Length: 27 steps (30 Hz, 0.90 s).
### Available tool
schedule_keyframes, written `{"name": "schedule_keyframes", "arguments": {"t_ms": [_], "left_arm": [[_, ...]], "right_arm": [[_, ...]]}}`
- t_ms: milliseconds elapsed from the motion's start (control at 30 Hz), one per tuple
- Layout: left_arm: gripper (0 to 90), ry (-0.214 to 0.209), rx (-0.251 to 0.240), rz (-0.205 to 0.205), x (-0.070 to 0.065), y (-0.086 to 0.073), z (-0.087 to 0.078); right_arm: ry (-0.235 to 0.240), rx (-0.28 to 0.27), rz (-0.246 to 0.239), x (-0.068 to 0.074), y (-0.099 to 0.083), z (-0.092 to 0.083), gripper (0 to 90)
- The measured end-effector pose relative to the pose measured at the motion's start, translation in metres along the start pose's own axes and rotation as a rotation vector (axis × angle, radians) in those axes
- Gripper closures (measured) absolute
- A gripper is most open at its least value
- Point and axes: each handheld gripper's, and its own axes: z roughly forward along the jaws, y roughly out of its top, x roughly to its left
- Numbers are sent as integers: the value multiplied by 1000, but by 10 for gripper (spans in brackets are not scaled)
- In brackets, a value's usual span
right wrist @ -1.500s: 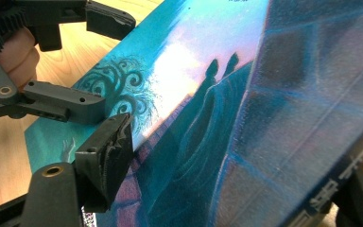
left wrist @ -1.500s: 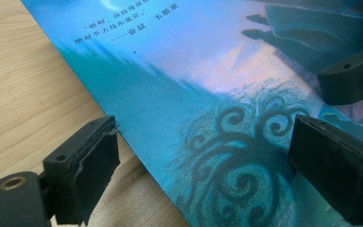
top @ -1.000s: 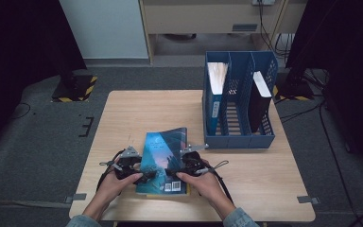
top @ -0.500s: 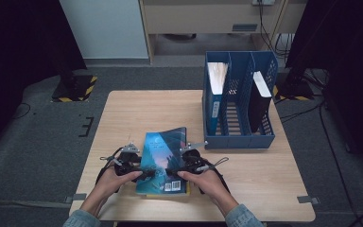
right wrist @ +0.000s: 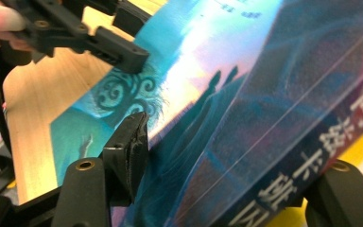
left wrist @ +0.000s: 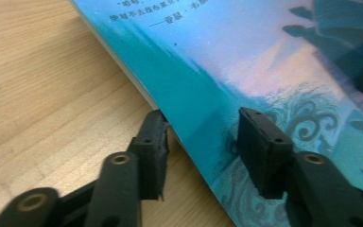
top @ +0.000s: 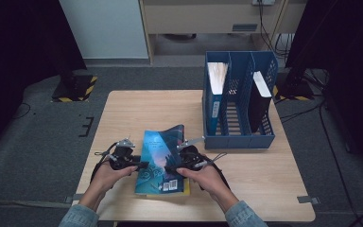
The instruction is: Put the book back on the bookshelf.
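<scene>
A: Where is the book (top: pixel 161 160) lying for you right now?

B: It is resting near the front edge of the tabletop (top: pixel 137 109), about midway along it, blue cover up. A yellow thing (top: pixel 185 190) is peeking out under its near right corner; I can't tell what it is.

A: And your left gripper (top: pixel 133 164)?

B: You are bringing its jaws in on the book's left edge. They have just been closing, one finger (left wrist: pixel 152 151) slipping under the cover's edge, the other pressing on top of the cover. You are grasping the cover there.

A: Your right gripper (top: pixel 174 166)?

B: You are straddling the spine side with it, jaws just closing too. One finger (right wrist: pixel 127 151) is lying on the cover; the other is sitting below the spine, blurred, so it is probably clamping the book, not certain.

A: Anything else around?

B: The blue file rack (top: pixel 236 137) is standing at the right half's far side, well apart from the book, holding a pale-edged volume (top: pixel 216 90) and a dark volume (top: pixel 260 99).
</scene>
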Motion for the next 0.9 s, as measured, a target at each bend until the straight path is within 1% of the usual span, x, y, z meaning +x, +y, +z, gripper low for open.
{"name": "schedule_keyframes", "arguments": {"t_ms": [33,133,267,367,500,533,600,633,700,733,833,900], "left_arm": [[577,2,2,-2,0,1,-1],[625,4,14,6,2,2,-3],[693,5,29,14,3,4,-5],[733,7,40,15,3,6,-7],[758,11,37,21,2,6,-9],[763,13,37,28,2,6,-10],[773,17,27,31,0,6,-11],[778,17,29,37,0,6,-11],[787,14,20,37,-2,7,-12],[793,13,23,46,-2,7,-13],[802,9,13,43,-3,8,-16],[806,6,18,50,-3,9,-17]], "right_arm": [[2,6,-11,1,3,0,396],[-4,22,-18,2,7,0,397],[-13,16,-26,2,13,-1,423],[-14,23,-45,5,18,-3,441],[-9,32,-55,6,20,-5,443],[-9,31,-55,6,20,-5,443],[-2,27,-62,6,20,-6,443],[2,29,-66,6,21,-7,442],[4,26,-66,7,22,-8,442],[2,19,-66,7,22,-9,443],[3,12,-65,6,24,-11,459],[2,13,-68,6,25,-13,471]]}}
